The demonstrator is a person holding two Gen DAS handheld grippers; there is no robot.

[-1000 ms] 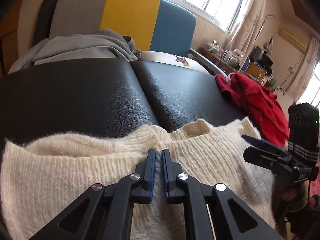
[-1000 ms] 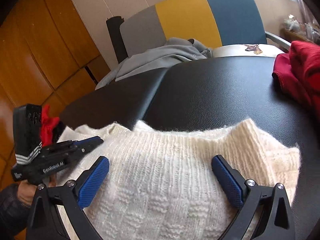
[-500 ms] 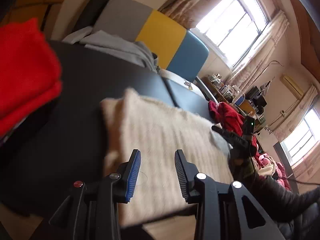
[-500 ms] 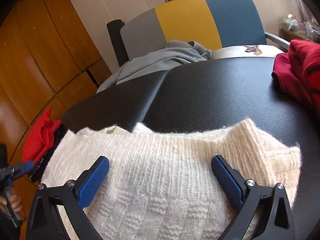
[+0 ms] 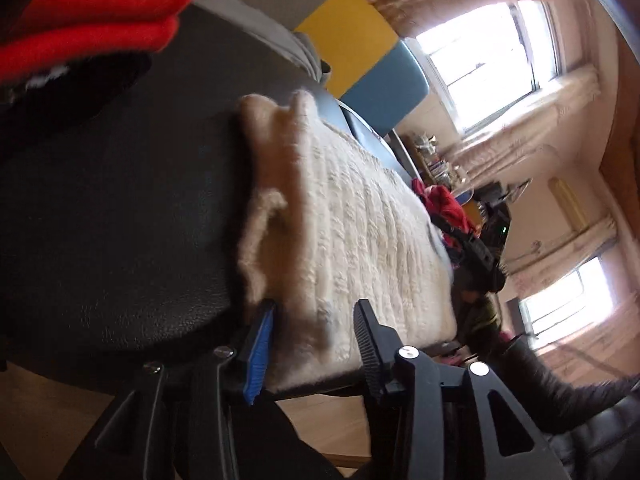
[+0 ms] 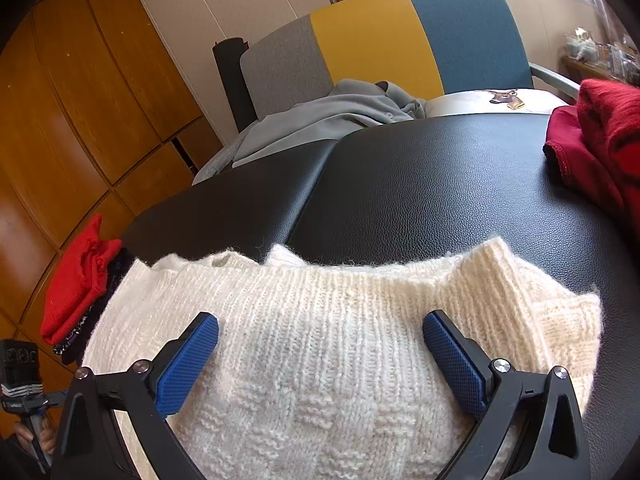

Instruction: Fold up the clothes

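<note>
A cream knitted sweater [image 6: 320, 320] lies folded on the black padded table [image 6: 400, 180]. My right gripper [image 6: 320, 360] hangs open and wide just over the sweater's near part, its blue pads [image 6: 188, 360] clear of the knit. My left gripper [image 5: 314, 344] is rolled sideways at the table's left end. Its jaws are opening, and the near edge of the sweater [image 5: 352, 232] lies between them without being pressed. In the left wrist view the right gripper [image 5: 476, 248] shows at the sweater's far end.
A folded red garment [image 6: 80, 288] lies on a dark stack at the table's left end [image 5: 92, 12]. A loose red pile [image 6: 600, 132] sits at the right. Behind the table, a grey garment [image 6: 340, 116] lies on a grey, yellow and blue chair [image 6: 380, 40].
My left gripper let go of the sweater's middle, opened, and swung to the table's left end while rolling sideways. The right gripper kept still and open.
</note>
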